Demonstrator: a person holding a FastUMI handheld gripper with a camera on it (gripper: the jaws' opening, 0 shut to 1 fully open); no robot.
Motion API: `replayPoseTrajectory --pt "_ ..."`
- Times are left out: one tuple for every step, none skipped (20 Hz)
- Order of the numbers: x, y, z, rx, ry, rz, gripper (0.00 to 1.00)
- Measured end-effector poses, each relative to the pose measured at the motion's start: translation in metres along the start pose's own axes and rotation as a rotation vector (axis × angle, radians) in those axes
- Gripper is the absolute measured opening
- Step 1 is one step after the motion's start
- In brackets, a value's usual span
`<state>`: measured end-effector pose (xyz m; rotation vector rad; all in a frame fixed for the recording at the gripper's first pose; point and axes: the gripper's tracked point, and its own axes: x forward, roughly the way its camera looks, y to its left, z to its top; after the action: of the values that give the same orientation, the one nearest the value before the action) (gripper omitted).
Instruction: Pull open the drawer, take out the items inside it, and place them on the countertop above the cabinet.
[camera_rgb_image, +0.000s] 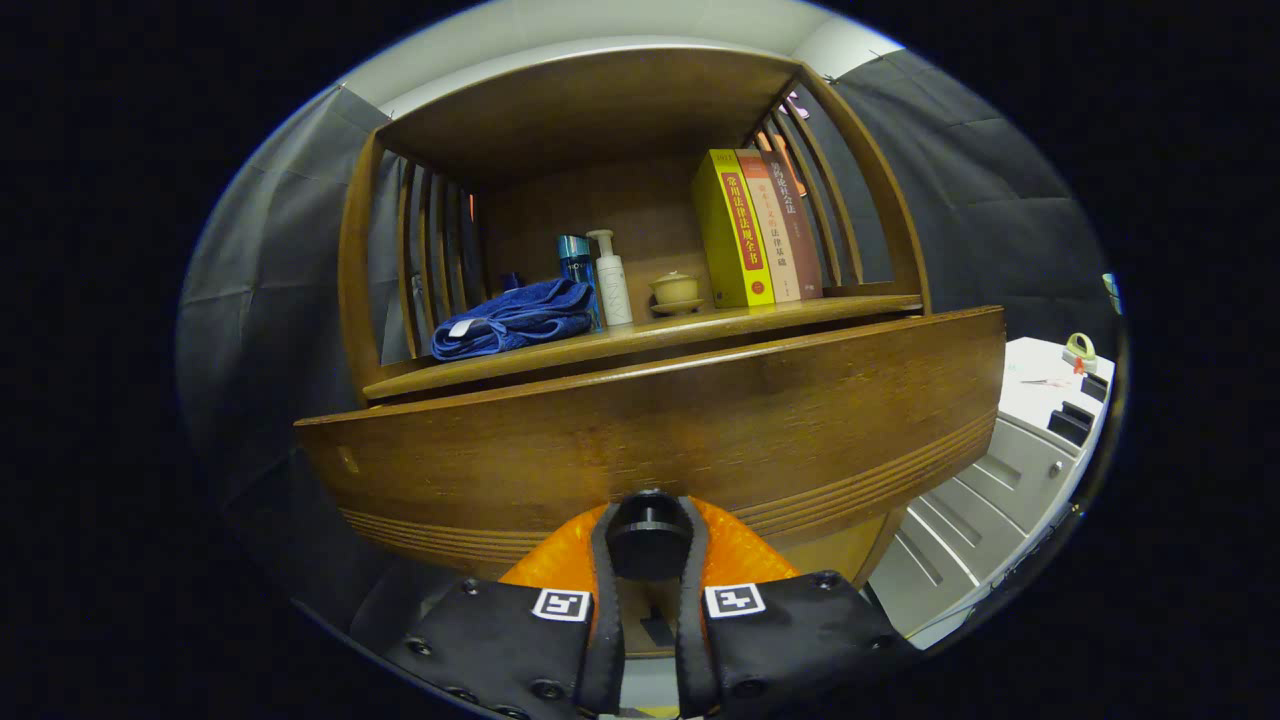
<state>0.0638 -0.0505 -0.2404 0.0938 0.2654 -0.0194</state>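
A wooden cabinet faces me, its brown drawer front (650, 420) standing a little way out from the cabinet body. A round black knob (648, 535) sits low on that front, and my gripper (648, 545) is shut on it, one finger on each side. Above the drawer runs the countertop (640, 335), which carries a folded blue towel (515, 318), a blue bottle (574, 258), a white pump bottle (612, 278), a small lidded cup on a saucer (675, 290) and three upright books (755, 228). The drawer's inside is hidden behind its front.
A wooden frame with slatted sides (425, 255) and a top board encloses the countertop shelf. A white unit with drawers (1010, 470) stands to the right, with small items on top. Dark cloth walls surround the cabinet.
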Motion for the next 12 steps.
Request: replayPoseTrajectory --pt "-0.012 0.0 -0.002 0.017 0.002 0.001 0.28" --pt "-0.021 0.0 -0.004 0.026 0.007 0.004 0.28" --pt "-0.029 0.0 -0.006 0.018 0.013 0.003 0.28" --pt "-0.037 -0.001 -0.008 0.004 0.022 -0.002 0.28" --pt "-0.046 -0.002 -0.009 0.0 0.025 -0.004 0.28" --pt "-0.055 -0.002 -0.012 0.005 0.029 -0.003 0.28" --pt "-0.063 -0.001 -0.012 0.018 0.031 -0.001 0.28" --pt "-0.07 -0.001 -0.015 0.023 0.037 -0.002 0.28" --pt "-0.076 -0.002 -0.015 0.023 0.039 -0.005 0.28" --pt "-0.082 -0.001 -0.017 0.012 0.043 -0.008 0.28" --pt "-0.087 -0.002 -0.018 0.001 0.037 -0.011 0.28" --pt "-0.091 -0.001 -0.021 -0.008 0.039 -0.014 0.28"
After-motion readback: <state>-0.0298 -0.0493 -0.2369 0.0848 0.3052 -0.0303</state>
